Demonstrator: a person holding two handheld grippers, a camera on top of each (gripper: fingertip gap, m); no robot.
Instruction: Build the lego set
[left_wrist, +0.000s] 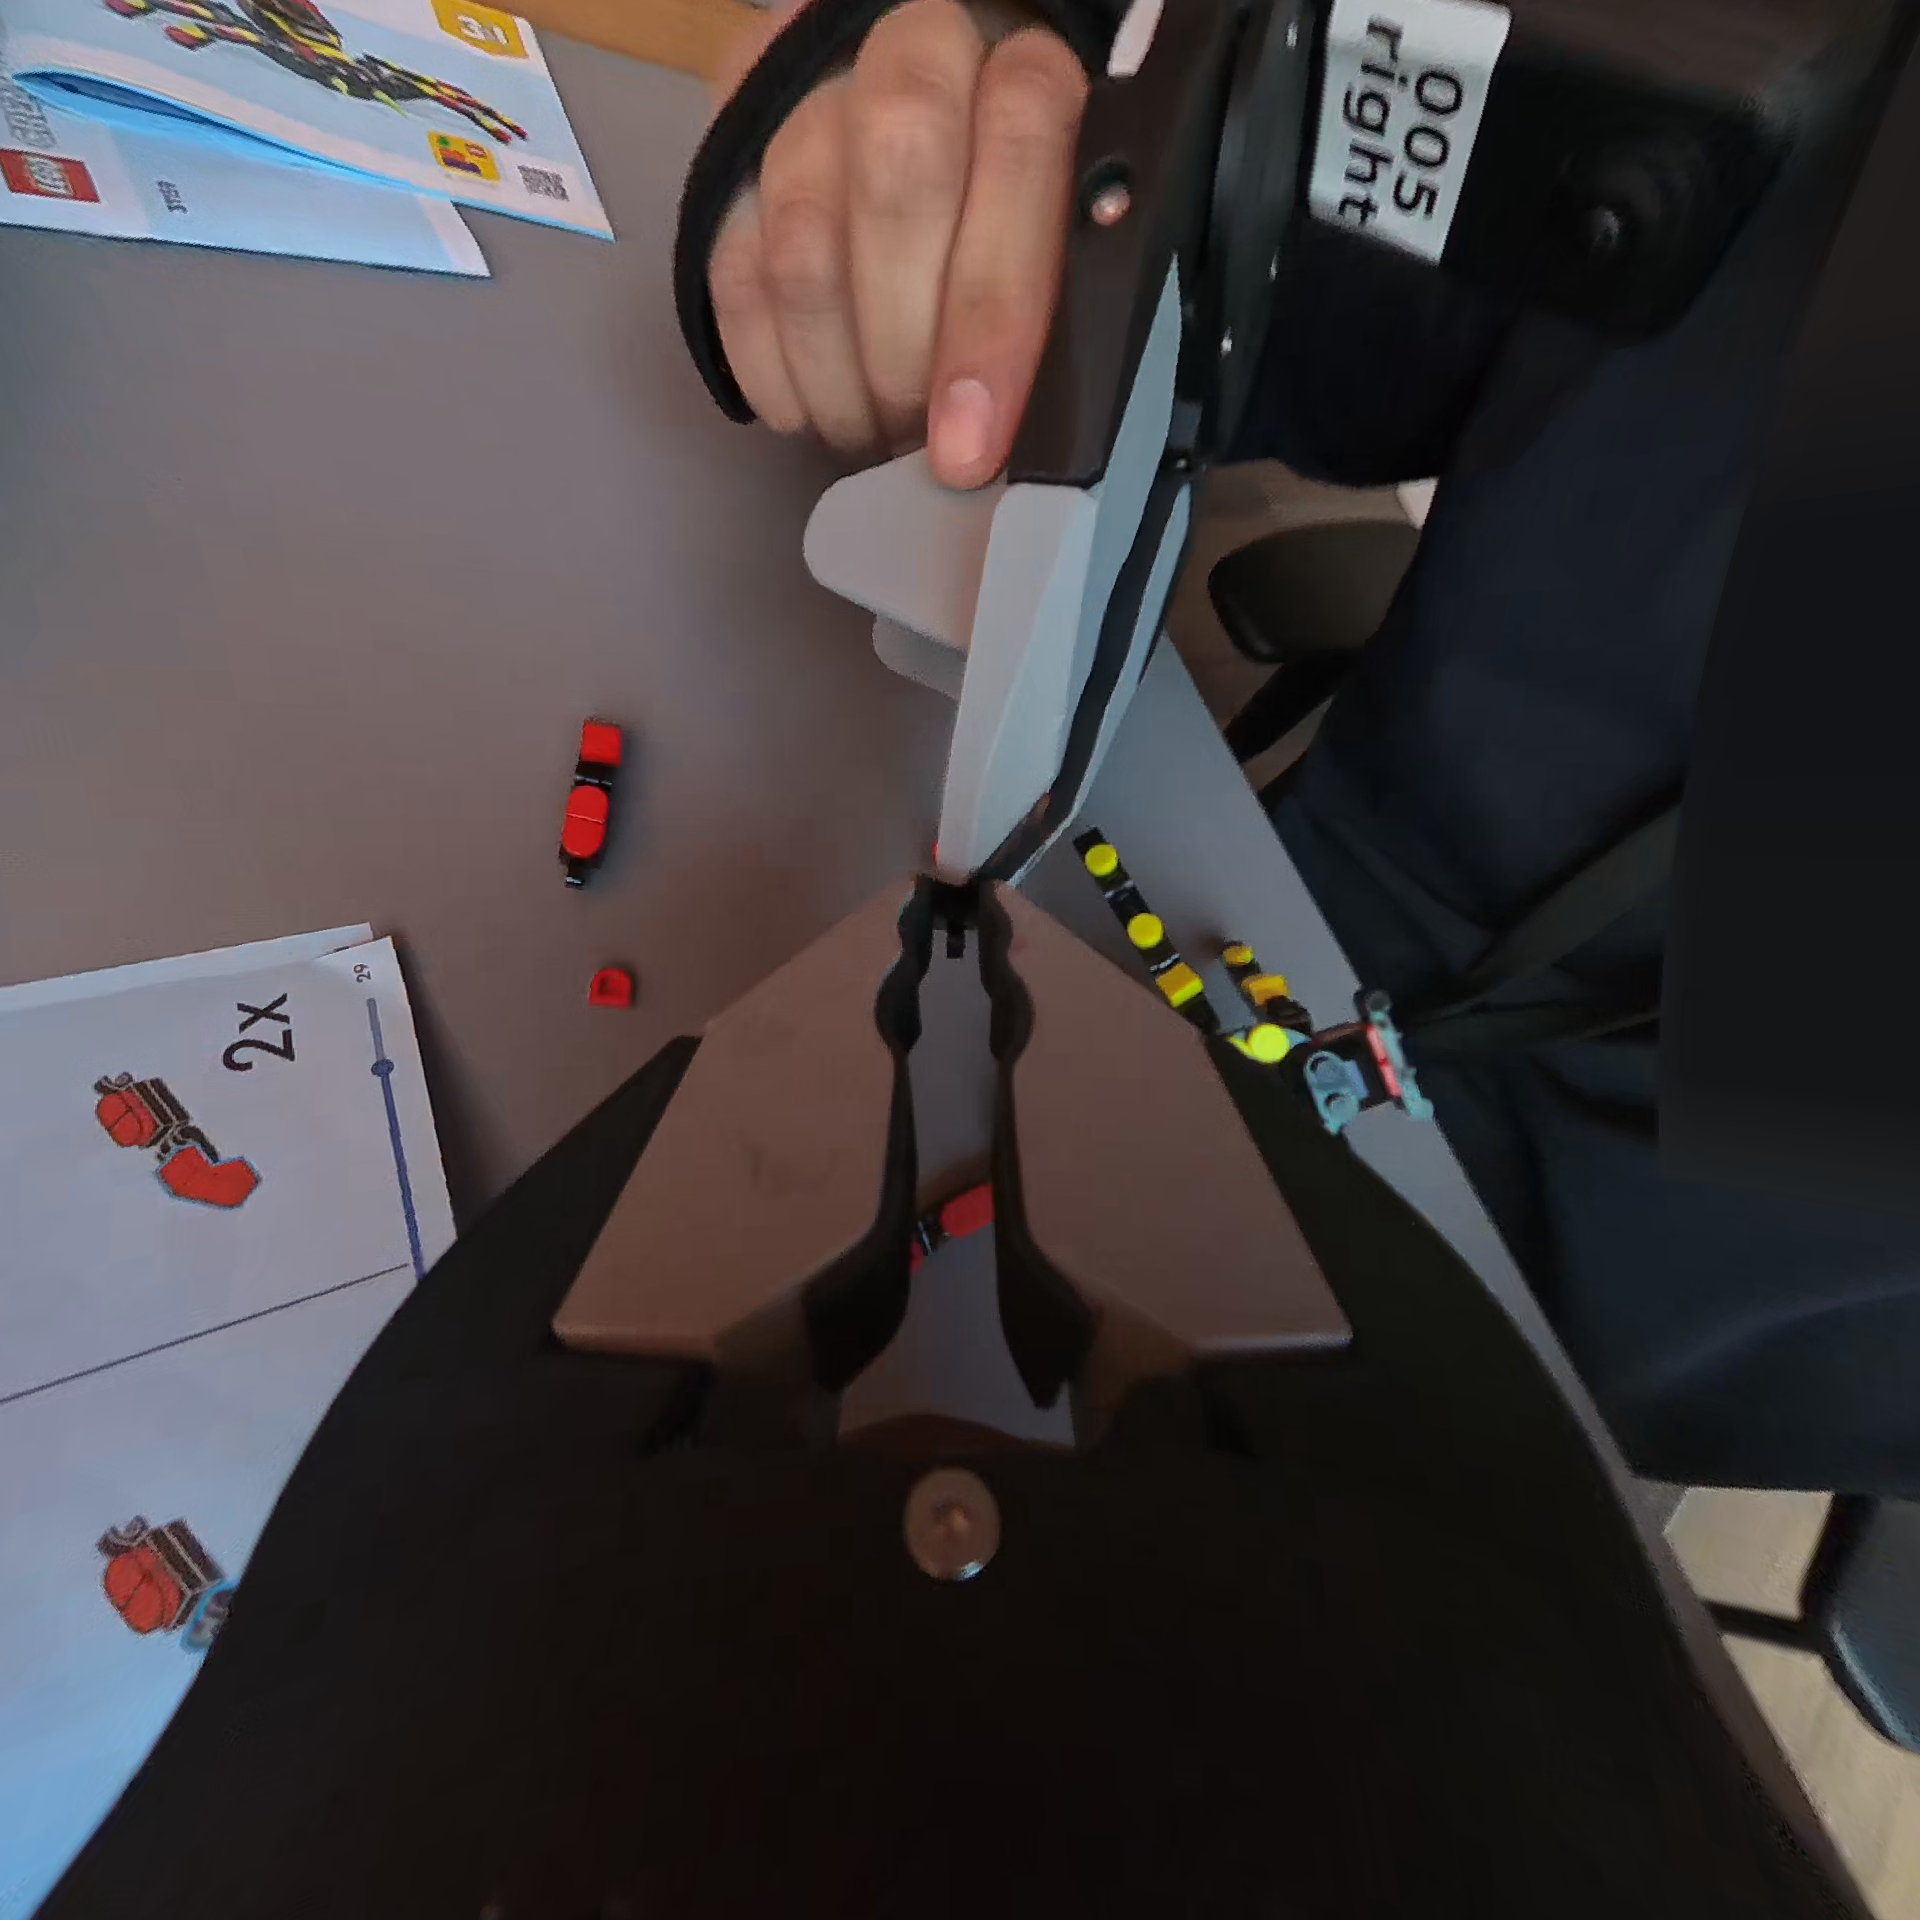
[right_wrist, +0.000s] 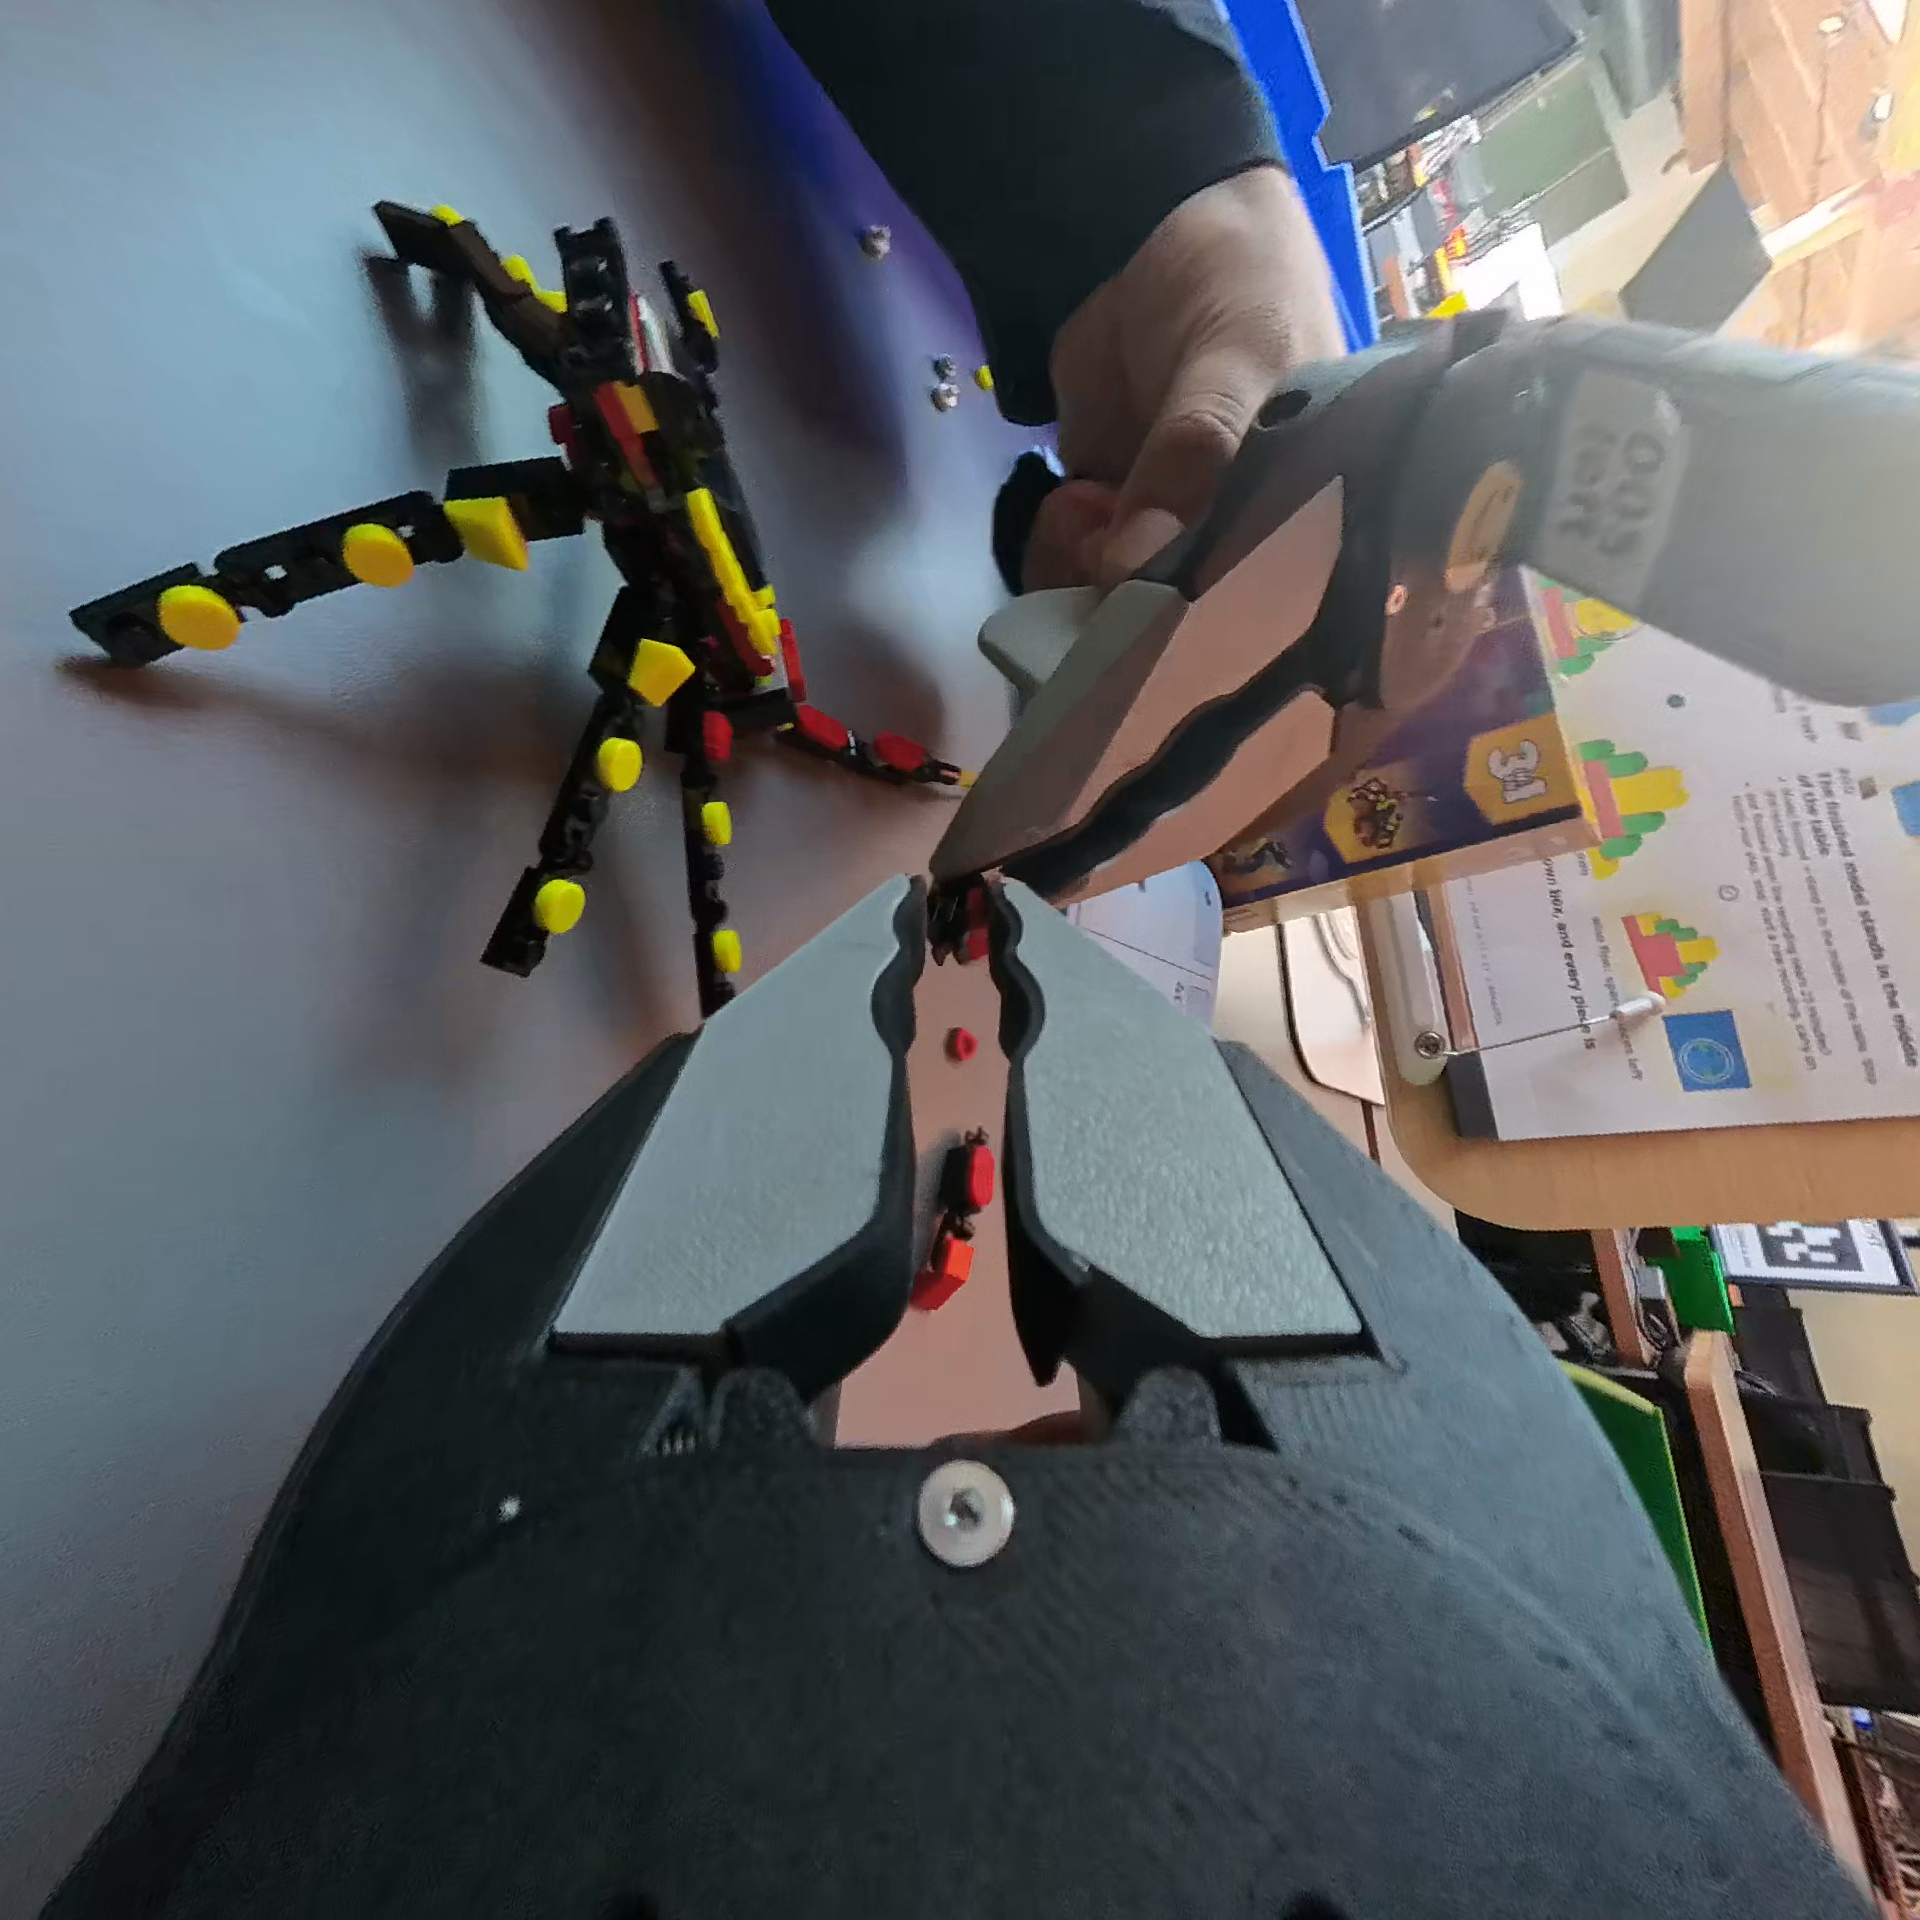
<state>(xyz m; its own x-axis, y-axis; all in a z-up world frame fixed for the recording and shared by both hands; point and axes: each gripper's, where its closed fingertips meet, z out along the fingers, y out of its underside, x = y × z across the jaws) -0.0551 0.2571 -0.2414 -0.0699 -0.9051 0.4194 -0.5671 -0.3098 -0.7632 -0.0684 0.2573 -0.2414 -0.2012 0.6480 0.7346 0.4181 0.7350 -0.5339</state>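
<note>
My left gripper (left_wrist: 951, 906) is shut on a small black piece (left_wrist: 953, 928) at its tips. My right gripper (right_wrist: 956, 906) is shut on a small red and black piece (right_wrist: 964, 925). The two grippers meet tip to tip above the table; the right gripper (left_wrist: 977, 868) comes down from above in the left wrist view, and the left gripper (right_wrist: 954, 868) comes in from the upper right in the right wrist view. A black, yellow and red lego model (right_wrist: 644, 520) stands on the table, also seen in the left wrist view (left_wrist: 1153, 945). A red and black sub-assembly (left_wrist: 590, 800) and a small red piece (left_wrist: 611, 987) lie nearby.
Instruction booklets (left_wrist: 260, 125) lie at the far left, and an open page (left_wrist: 208, 1195) lies near my left gripper. The set's box (right_wrist: 1434, 790) and a printed sheet (right_wrist: 1683, 883) are at the right. Several tiny loose pieces (right_wrist: 940, 379) lie behind the model. The table edge (left_wrist: 1382, 1039) runs close on the right. My two grippers' fingertips are within a few centimetres of each other.
</note>
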